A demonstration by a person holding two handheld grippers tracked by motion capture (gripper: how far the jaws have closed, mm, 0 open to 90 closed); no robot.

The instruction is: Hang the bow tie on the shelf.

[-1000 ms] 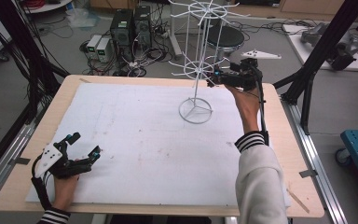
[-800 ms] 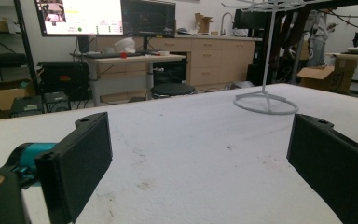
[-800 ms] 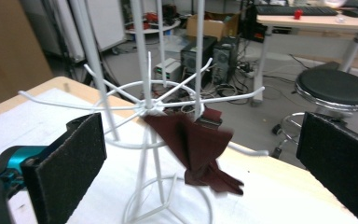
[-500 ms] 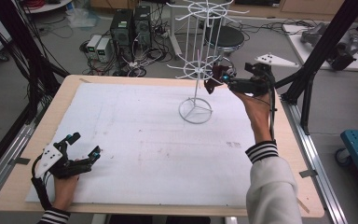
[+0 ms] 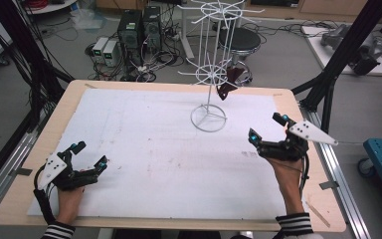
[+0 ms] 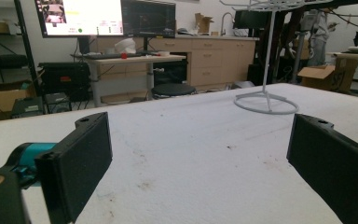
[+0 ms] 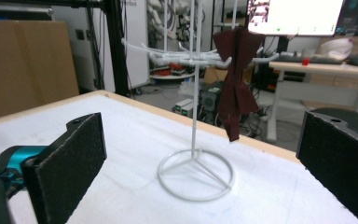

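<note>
1. Cloth (image 5: 227, 81) of dark red hangs from a lower arm of the white wire rack (image 5: 208, 117), at about 1 o'clock from the rack's ring base on the table (image 5: 144, 149).
2. Right gripper (image 5: 269, 133) rests at 4 o'clock from the rack, jaws spread wide and empty; in the right gripper view the cloth (image 7: 235, 79) hangs between and well beyond the jaws.
3. Left gripper (image 5: 89, 154) rests at 7 o'clock on the table, jaws spread, empty, well apart from the rack (image 6: 265, 100).
</note>
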